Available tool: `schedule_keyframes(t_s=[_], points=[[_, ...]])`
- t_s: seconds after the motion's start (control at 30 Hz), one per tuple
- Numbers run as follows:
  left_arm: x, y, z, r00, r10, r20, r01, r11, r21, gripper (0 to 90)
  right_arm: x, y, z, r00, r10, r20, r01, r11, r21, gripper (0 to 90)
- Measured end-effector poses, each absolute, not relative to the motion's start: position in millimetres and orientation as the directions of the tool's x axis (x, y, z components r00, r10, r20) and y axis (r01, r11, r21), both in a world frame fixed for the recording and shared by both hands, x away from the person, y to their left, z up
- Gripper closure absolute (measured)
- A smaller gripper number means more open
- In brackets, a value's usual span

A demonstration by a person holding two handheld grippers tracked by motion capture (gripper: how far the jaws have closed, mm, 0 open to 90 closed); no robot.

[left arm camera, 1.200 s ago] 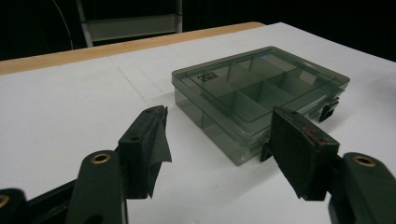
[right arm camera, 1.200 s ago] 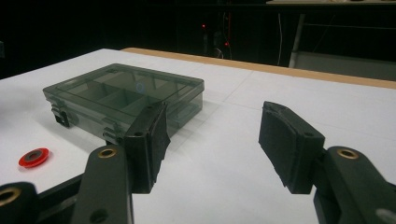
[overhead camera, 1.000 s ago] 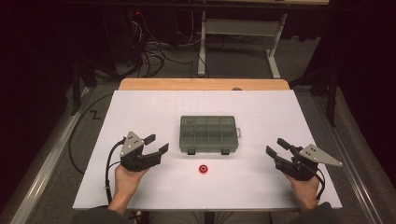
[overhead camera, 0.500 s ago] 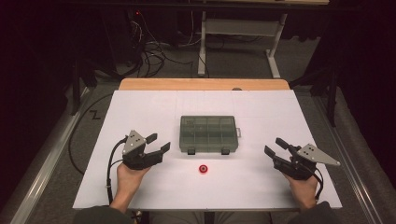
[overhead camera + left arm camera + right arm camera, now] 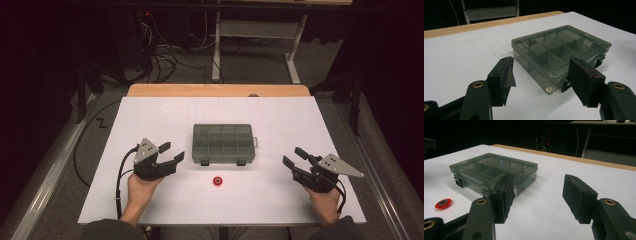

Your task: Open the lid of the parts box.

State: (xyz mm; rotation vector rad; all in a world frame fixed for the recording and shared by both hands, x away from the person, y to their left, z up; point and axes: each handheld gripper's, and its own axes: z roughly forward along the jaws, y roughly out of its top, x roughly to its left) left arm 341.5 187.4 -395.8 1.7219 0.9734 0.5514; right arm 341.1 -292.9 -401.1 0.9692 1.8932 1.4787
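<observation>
Your right gripper [image 5: 291, 155] has moved slightly forward along the line of its jaws. This brings it a little nearer the compartment box [image 5: 223, 144], which lies ahead of it and to its left. Your left gripper [image 5: 172, 151] has shifted only minutely in your hand, too little to assign a direction.

Grey metal frame [image 5: 255, 35] stands beyond the table [image 5: 150, 115].
</observation>
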Motion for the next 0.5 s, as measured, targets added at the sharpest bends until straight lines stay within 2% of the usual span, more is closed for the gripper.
schedule_keyframes(t_s=[0.5], points=[[344.8, 183.9, -395.5, 0.571, 0.816, -0.095, 0.341, -0.13, 0.931, 37.2, 348.1, -283.9, -400.8, -0.605, 0.796, 0.007, 0.201, 0.145, 0.969, 44.1]])
